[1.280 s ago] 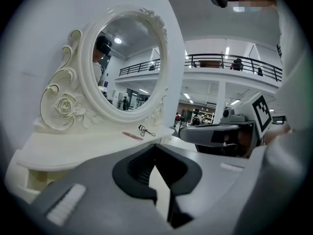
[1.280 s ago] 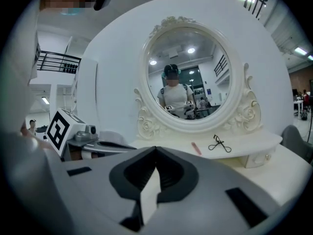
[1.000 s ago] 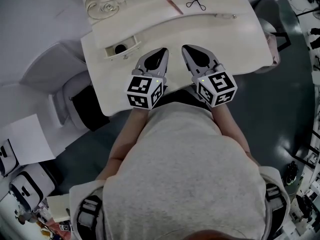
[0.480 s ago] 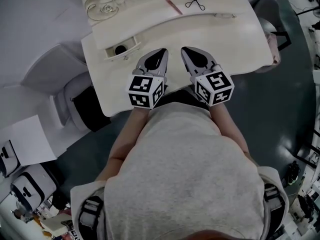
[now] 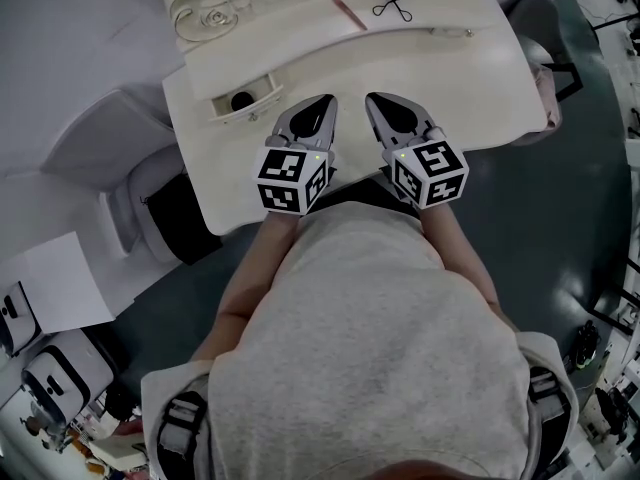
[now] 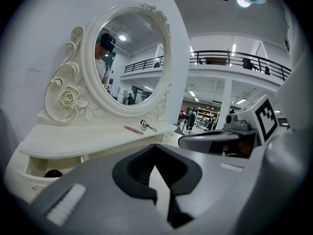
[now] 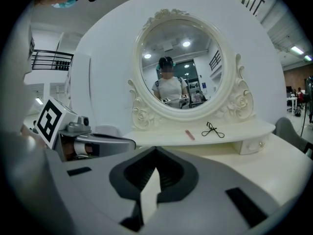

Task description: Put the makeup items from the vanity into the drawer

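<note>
My left gripper (image 5: 325,101) and right gripper (image 5: 372,99) sit clenched and empty; the 1 eyelash curler (image 5: 392,3) looks light, stiff, slippery, so I'd pinch its looped handles.

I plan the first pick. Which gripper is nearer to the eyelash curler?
Right. The right gripper is in front of the eyelash curler; the left gripper is farther left, by the drawer.

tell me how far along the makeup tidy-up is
Done: the drawer is open with one dark round item inside. In hand: nothing; the left gripper and right gripper are shut and empty above the tabletop. Left: the pink stick and eyelash curler on the upper shelf.
</note>
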